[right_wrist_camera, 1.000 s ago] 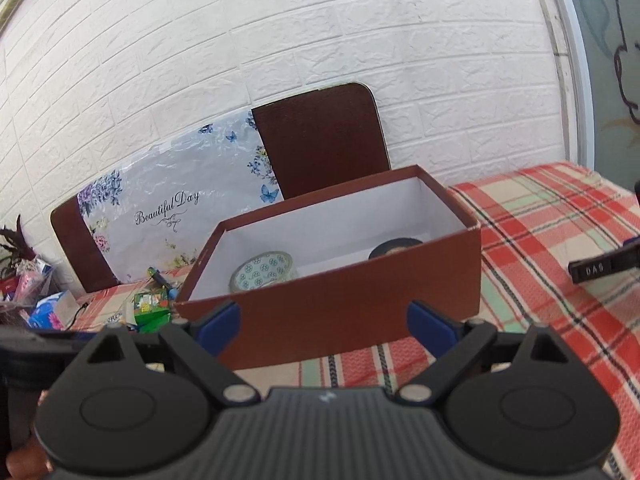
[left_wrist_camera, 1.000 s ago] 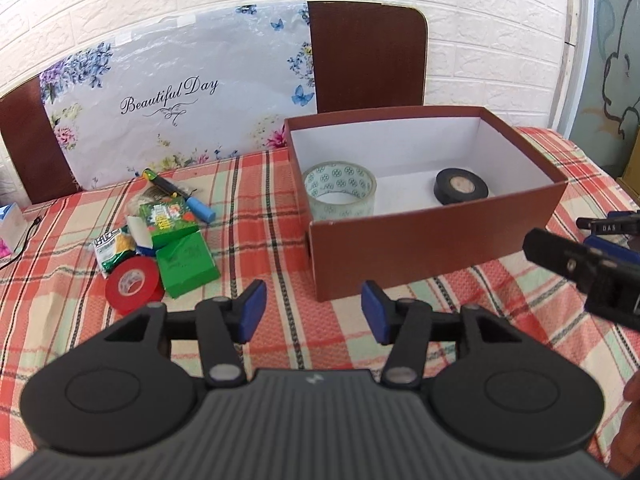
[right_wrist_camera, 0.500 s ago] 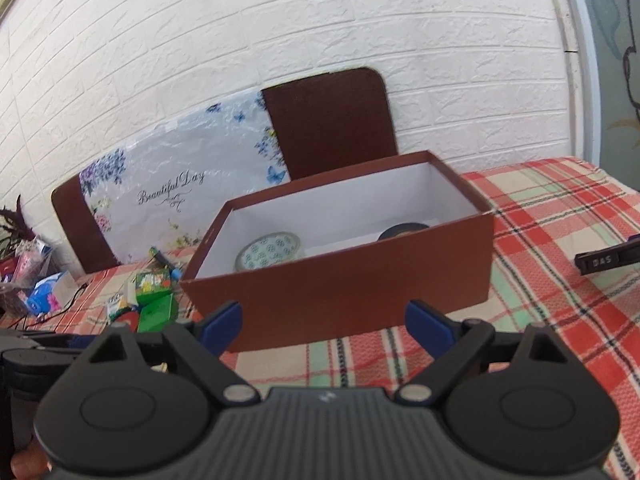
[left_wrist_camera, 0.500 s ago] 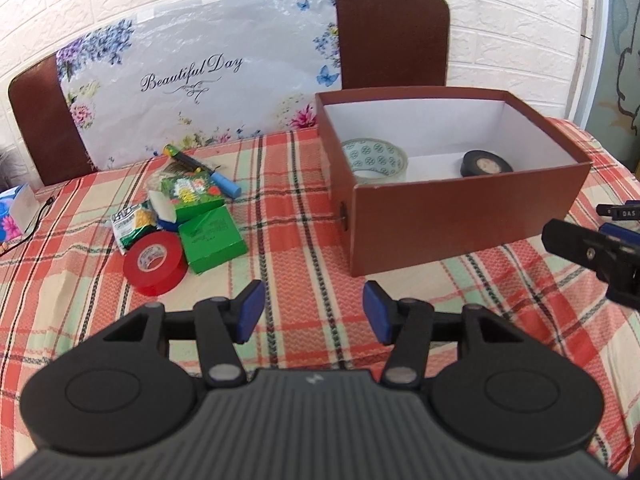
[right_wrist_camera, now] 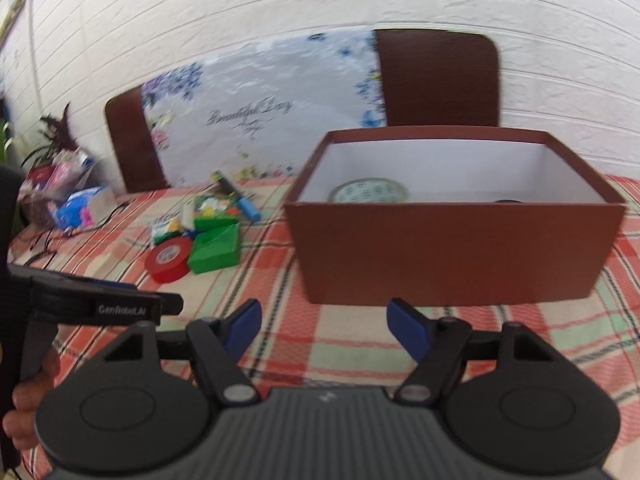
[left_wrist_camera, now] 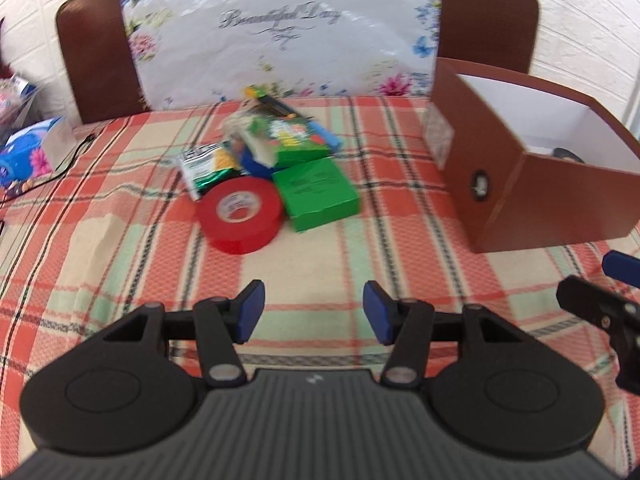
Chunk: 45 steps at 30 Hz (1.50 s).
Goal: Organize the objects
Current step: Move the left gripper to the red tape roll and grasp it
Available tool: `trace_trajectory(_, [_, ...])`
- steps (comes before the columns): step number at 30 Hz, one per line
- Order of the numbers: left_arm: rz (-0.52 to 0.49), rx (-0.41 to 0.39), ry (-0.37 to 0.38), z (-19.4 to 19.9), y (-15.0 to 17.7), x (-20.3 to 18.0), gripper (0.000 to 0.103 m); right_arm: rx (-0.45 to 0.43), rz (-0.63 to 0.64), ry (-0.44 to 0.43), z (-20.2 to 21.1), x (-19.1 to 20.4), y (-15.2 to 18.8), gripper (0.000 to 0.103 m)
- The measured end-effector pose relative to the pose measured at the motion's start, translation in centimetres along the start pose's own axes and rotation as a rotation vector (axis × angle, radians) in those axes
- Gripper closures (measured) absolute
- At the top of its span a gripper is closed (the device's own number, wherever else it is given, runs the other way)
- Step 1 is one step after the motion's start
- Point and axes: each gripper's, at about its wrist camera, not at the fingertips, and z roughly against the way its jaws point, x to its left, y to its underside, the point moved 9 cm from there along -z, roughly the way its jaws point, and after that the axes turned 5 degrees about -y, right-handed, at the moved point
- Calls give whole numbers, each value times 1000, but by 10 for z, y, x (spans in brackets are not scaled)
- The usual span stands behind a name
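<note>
A red tape roll (left_wrist_camera: 240, 218) lies on the plaid tablecloth beside a green box (left_wrist_camera: 318, 193), a second green box (left_wrist_camera: 298, 142), a foil packet (left_wrist_camera: 202, 170) and a blue marker (left_wrist_camera: 332, 140). My left gripper (left_wrist_camera: 312, 316) is open and empty, in front of this pile. A brown box (right_wrist_camera: 456, 252) stands to the right, holding a clear tape roll (right_wrist_camera: 370, 192) and a black tape roll (left_wrist_camera: 566, 155). My right gripper (right_wrist_camera: 324, 330) is open and empty, in front of the box. The pile also shows in the right wrist view (right_wrist_camera: 170, 258).
A floral sheet (left_wrist_camera: 280, 36) leans on two brown chair backs (left_wrist_camera: 96, 60) behind the table. A blue tissue pack (left_wrist_camera: 32, 152) and a black cable (left_wrist_camera: 76, 152) lie at the far left. The left gripper's body (right_wrist_camera: 96, 306) shows at left in the right wrist view.
My left gripper has swung left from the brown box to face the pile with the red tape. My right gripper has moved a little left and stays facing the box. Both stay open.
</note>
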Motion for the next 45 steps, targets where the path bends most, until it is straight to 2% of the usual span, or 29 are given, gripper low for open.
trace_trajectory(4, [71,-16,-59,-17,2,53,47,47,96,-63,-24,33,4,36])
trace_trajectory(8, [125,-38,-195,-34,7,113,47,91,194,-129,-57,72,3,38])
trace_trajectory(10, [167,-35,-224,-43,14,137,46,102,228,-159,-76,90,-2,40])
trace_trajectory(11, [192,-47,-222,-46,18,146,44,107,244,-167,-86,98,-6,40])
trace_trajectory(13, [190,-120,-215,-44,23,151,37,110,275,-187,-107,114,-15,40])
trace_trajectory(15, [200,-167,-187,-41,24,150,34,114,324,-219,-125,132,-20,40])
trace_trajectory(17, [232,-182,-163,-41,23,153,34,111,401,-236,-143,150,-23,39])
trace_trajectory(18, [253,-191,-152,-40,23,155,34,107,442,-233,-152,158,-24,36])
trace_trajectory(19, [267,-197,-144,-39,23,156,34,110,471,-224,-163,163,-26,29])
trace_trajectory(21, [281,-207,-135,-39,23,158,34,148,503,-238,-185,171,-25,25])
trace_trajectory(22, [286,-209,-132,-39,23,158,34,149,522,-227,-195,173,-25,19])
trace_trajectory(23, [291,-212,-126,-40,23,159,33,141,556,-208,-202,175,-25,18])
trace_trajectory(24, [299,-214,-121,-40,24,159,33,138,584,-200,-208,178,-24,19])
trace_trajectory(25, [306,-216,-115,-39,24,160,33,132,591,-208,-209,180,-24,25])
trace_trajectory(31, [316,-220,-99,-39,25,162,32,178,584,-229,-181,175,-7,25])
trace_trajectory(35, [307,-218,-63,-40,24,159,32,190,548,-216,-128,145,19,25])
trace_trajectory(38, [227,-182,-41,-38,21,141,32,186,510,-155,-79,106,40,25])
trace_trajectory(39, [214,-171,-9,-33,19,128,32,180,499,-128,-65,93,47,22])
trace_trajectory(40, [214,-168,45,-26,17,113,32,167,487,-102,-51,80,53,9])
trace_trajectory(41, [204,-155,125,-17,13,91,33,146,472,-69,-38,68,56,3])
trace_trajectory(43, [144,-128,264,3,9,43,35,116,428,-50,-16,48,62,3])
trace_trajectory(45, [21,-83,352,20,10,-11,40,128,371,-49,-6,34,71,5])
